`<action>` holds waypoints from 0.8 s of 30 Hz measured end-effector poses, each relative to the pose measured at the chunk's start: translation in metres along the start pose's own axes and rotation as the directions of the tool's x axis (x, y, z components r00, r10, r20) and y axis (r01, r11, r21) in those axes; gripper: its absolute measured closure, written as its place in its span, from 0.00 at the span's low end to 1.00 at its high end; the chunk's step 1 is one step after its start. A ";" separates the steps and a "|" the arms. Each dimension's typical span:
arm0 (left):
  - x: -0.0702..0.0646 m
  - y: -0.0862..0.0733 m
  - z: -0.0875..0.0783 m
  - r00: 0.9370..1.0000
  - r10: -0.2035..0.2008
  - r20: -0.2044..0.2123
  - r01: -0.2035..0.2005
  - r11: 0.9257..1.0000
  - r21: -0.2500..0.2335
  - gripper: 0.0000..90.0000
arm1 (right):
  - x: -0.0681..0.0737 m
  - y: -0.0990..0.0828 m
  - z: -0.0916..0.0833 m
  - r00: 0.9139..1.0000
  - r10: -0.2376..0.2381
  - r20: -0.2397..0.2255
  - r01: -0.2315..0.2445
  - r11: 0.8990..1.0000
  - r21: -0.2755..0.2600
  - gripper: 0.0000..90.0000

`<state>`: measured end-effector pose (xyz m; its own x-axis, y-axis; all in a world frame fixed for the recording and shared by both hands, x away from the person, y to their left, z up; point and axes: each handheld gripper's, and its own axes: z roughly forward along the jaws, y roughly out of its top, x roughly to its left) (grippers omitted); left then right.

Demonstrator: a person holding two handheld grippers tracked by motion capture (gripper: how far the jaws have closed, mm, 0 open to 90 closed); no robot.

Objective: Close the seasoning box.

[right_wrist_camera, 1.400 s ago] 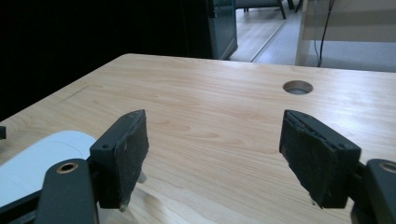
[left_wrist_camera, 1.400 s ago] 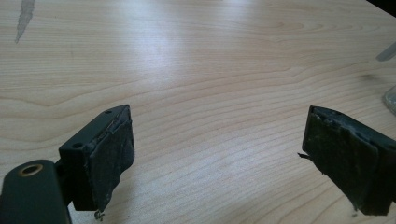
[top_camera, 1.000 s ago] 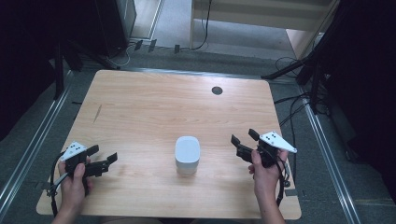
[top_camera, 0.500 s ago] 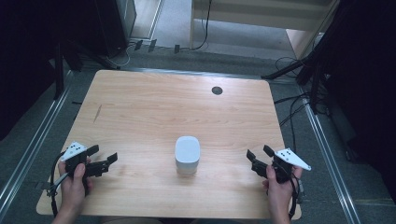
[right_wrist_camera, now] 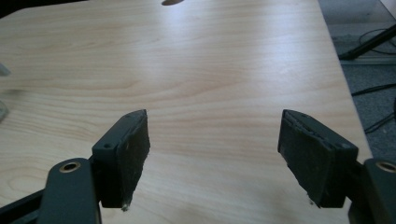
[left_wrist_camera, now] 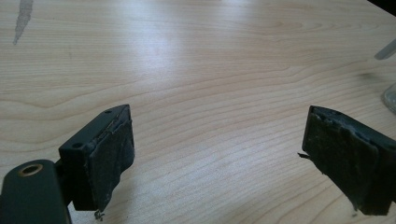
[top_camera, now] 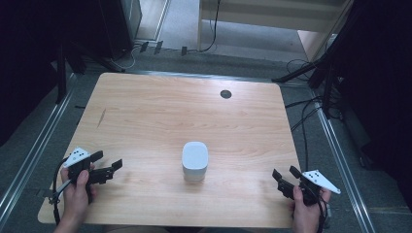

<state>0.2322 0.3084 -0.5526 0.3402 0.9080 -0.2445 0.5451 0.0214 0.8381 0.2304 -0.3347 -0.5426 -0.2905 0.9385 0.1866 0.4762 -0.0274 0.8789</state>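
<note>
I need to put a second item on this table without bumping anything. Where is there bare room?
Most of the wooden table is bare: the whole far half from the white container up to the dark round hole. Bare strips also lie between the container and each open gripper, left gripper and right gripper. The near corners are taken up by the hands.

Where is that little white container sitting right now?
In the high view the white container stands upright on the wooden table, near the middle of its front half, between the left gripper and the right gripper, touching neither.
</note>
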 end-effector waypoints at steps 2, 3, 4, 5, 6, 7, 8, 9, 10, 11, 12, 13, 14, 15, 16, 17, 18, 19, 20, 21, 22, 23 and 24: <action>0.000 0.000 0.000 1.000 0.000 0.001 0.000 1.000 0.000 0.10 | -0.004 -0.004 -0.003 1.000 0.003 0.010 -0.003 1.000 0.007 0.29; 0.000 0.000 0.000 1.000 0.002 0.002 -0.002 1.000 0.002 0.10 | -0.007 -0.006 -0.007 1.000 0.013 0.011 -0.013 1.000 0.004 0.29; 0.000 0.000 0.000 1.000 0.003 0.002 -0.003 1.000 0.003 0.10 | -0.008 -0.007 -0.009 1.000 0.015 0.011 -0.015 1.000 0.000 0.29; 0.000 0.000 0.000 1.000 0.004 0.002 -0.004 1.000 0.004 0.10 | -0.008 -0.007 -0.009 1.000 0.015 0.011 -0.015 1.000 0.000 0.29; 0.000 0.000 0.000 1.000 0.005 0.003 -0.005 1.000 0.006 0.10 | -0.011 -0.009 -0.013 1.000 0.021 0.015 -0.021 1.000 -0.005 0.29; 0.000 0.000 0.001 1.000 0.004 0.002 -0.004 1.000 0.006 0.10 | -0.011 -0.009 -0.013 1.000 0.021 0.015 -0.021 1.000 -0.005 0.29; 0.000 0.000 0.000 1.000 0.005 0.003 -0.005 1.000 0.006 0.10 | -0.012 -0.009 -0.015 1.000 0.025 0.019 -0.025 1.000 -0.007 0.29; 0.000 0.000 0.000 1.000 0.007 0.004 -0.007 1.000 0.007 0.10 | -0.012 -0.010 -0.017 0.999 0.021 0.024 -0.021 1.000 -0.009 0.29; -0.001 0.000 0.001 1.000 0.005 0.005 -0.005 1.000 0.007 0.10 | -0.013 -0.011 -0.019 1.000 0.012 0.024 -0.012 1.000 -0.009 0.29; -0.001 0.000 0.001 1.000 0.008 0.006 -0.008 1.000 0.006 0.10 | -0.012 -0.012 -0.020 1.000 0.012 0.027 -0.011 1.000 -0.009 0.29; -0.001 0.000 0.001 1.000 0.010 0.005 -0.010 1.000 0.007 0.10 | -0.012 -0.012 -0.021 1.000 0.012 0.029 -0.011 1.000 -0.008 0.29; -0.001 0.000 0.001 1.000 0.013 0.006 -0.013 1.000 0.011 0.10 | -0.012 -0.013 -0.022 1.000 0.011 0.027 -0.011 1.000 -0.011 0.29; -0.001 0.000 0.001 1.000 0.014 0.007 -0.014 1.000 0.013 0.10 | -0.012 -0.013 -0.021 0.999 0.020 0.029 -0.020 1.000 -0.005 0.29; -0.001 0.001 0.001 1.000 0.016 0.007 -0.016 1.000 0.014 0.10 | -0.012 -0.013 -0.021 0.999 0.020 0.029 -0.020 1.000 -0.005 0.29; -0.001 0.001 0.002 1.000 0.015 0.006 -0.015 1.000 0.013 0.10 | -0.012 -0.012 -0.021 0.999 0.025 0.031 -0.025 1.000 -0.002 0.29; -0.001 0.001 0.002 1.000 0.017 0.007 -0.017 1.000 0.016 0.10 | -0.014 -0.012 -0.021 0.999 0.037 0.033 -0.037 0.999 0.000 0.29; -0.001 0.001 0.002 1.000 0.017 0.009 -0.017 1.000 0.016 0.10 | -0.014 -0.012 -0.021 0.999 0.037 0.033 -0.037 0.999 0.000 0.29; -0.001 0.001 0.002 1.000 0.017 0.007 -0.018 1.000 0.016 0.10 | -0.014 -0.012 -0.021 0.998 0.047 0.033 -0.047 0.999 -0.001 0.29; -0.001 0.001 0.002 1.000 0.017 0.009 -0.017 1.000 0.017 0.10 | -0.015 -0.012 -0.021 0.998 0.053 0.033 -0.053 0.999 -0.002 0.29; -0.001 0.001 0.002 1.000 0.016 0.011 -0.017 1.000 0.018 0.10 | -0.016 -0.012 -0.021 0.998 0.061 0.032 -0.061 0.998 -0.007 0.29; -0.001 0.001 0.002 1.000 0.014 0.014 -0.015 1.000 0.017 0.10 | -0.016 -0.012 -0.022 0.997 0.066 0.034 -0.066 0.998 -0.006 0.29; -0.001 0.001 0.002 1.000 0.013 0.015 -0.013 1.000 0.019 0.10 | -0.016 -0.012 -0.021 0.996 0.068 0.055 -0.068 0.998 -0.006 0.33; -0.001 0.001 0.002 1.000 0.012 0.015 -0.012 1.000 0.019 0.10 | -0.016 -0.012 -0.021 0.996 0.068 0.055 -0.068 0.998 -0.006 0.33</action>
<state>0.2342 0.3071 -0.5528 0.3585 0.9016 -0.2420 0.5558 0.0022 0.8313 0.2114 -0.3565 -0.5470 -0.2116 0.9519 0.2214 0.4894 -0.0929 0.8671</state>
